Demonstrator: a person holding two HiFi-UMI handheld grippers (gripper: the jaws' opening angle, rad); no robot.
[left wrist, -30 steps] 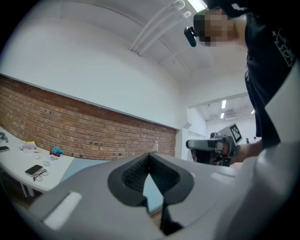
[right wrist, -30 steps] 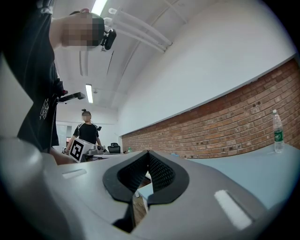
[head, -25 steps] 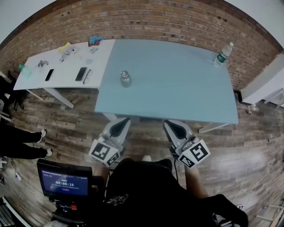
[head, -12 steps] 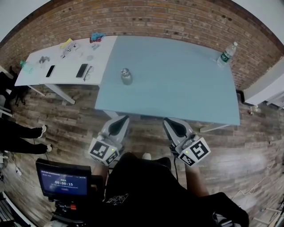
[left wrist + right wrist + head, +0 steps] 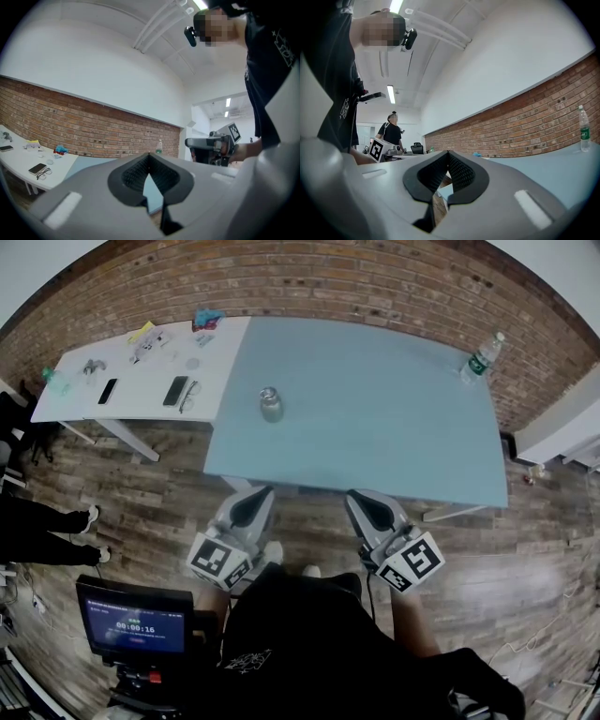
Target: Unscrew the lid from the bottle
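Grey left hand-held gripper (image 5: 255, 497) and right hand-held gripper (image 5: 364, 499) are both closed and empty, level before the pale blue counter (image 5: 375, 437), well apart from the small clear bottle (image 5: 270, 405).

- An office-like recording lab, judging by what surrounds the blue table (image 5: 375, 427).
- Behind the blue table: a bare brick wall (image 5: 328, 277).
- Touching its left edge: a white table (image 5: 122, 399) with phones (image 5: 175, 390) and glasses (image 5: 190, 396).
- In front of it: wood-plank floor (image 5: 159, 493) and a timer screen (image 5: 136, 626).
- Overhead: strip lights (image 5: 391, 93).
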